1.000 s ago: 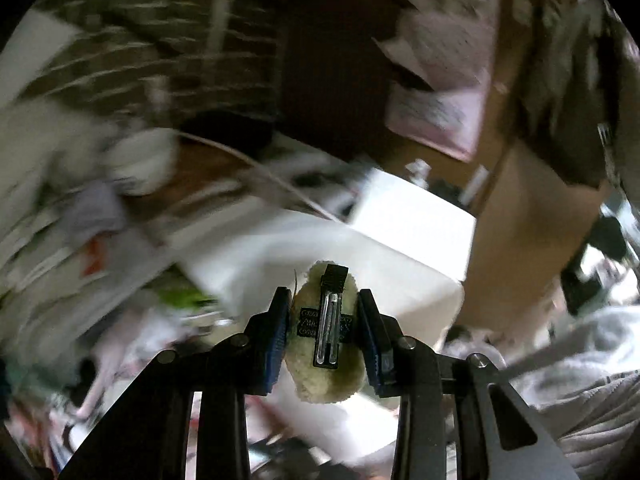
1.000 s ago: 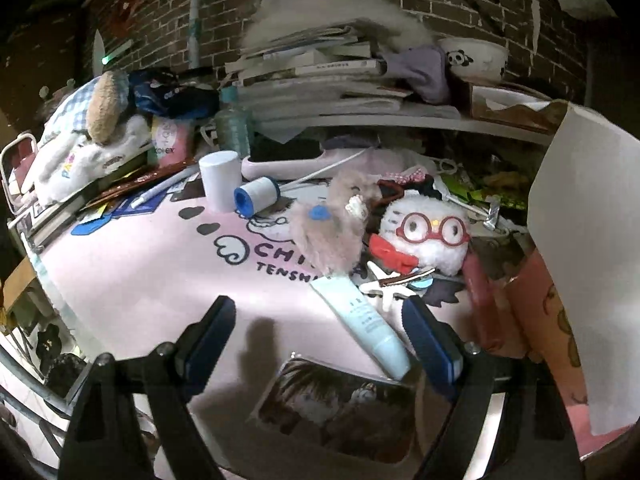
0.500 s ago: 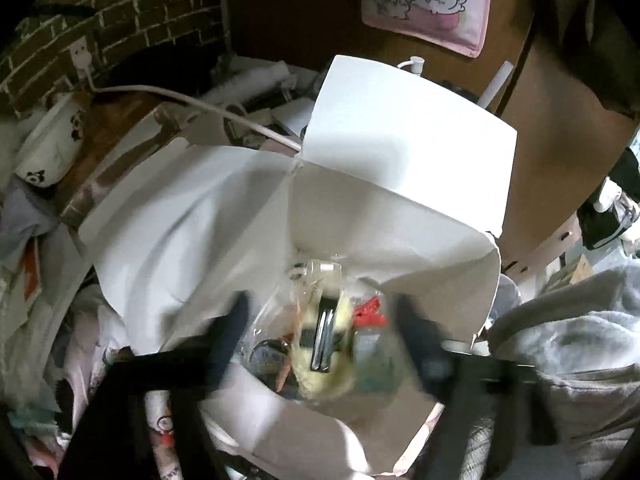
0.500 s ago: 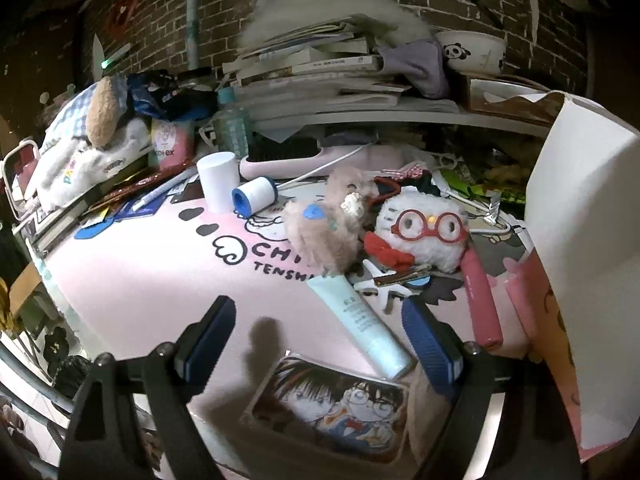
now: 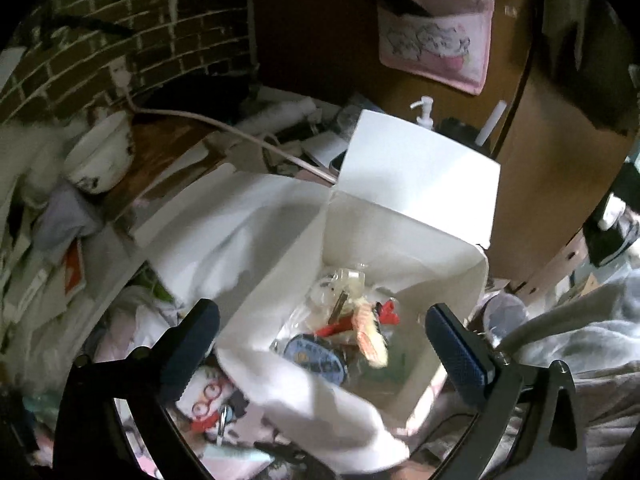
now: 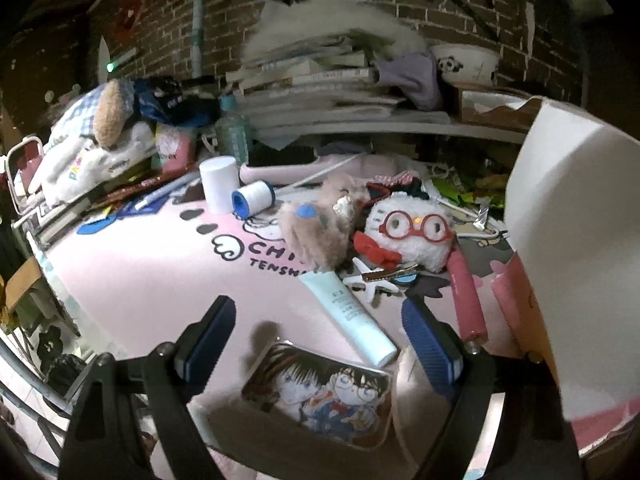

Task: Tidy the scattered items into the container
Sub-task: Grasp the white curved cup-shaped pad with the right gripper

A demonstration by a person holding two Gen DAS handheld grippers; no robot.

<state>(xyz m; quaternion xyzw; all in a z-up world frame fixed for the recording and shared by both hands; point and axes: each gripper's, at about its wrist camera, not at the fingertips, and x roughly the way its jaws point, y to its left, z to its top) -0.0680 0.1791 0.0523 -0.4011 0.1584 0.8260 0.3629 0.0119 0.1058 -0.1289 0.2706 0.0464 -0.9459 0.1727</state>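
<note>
Left claw just opened wide, empty; right claw agape.

I am looking into a white box of smooth matt card, its flaps creased like paper. My left gripper is showing ribbed dark blue pads on black plastic arms. By my right gripper, a pale tube is gleaming as smooth plastic, a white plush toy is looking fuzzy, and the pink mat is lying smooth and matt. A glossy picture card is catching light; behind, rough brick.
</note>
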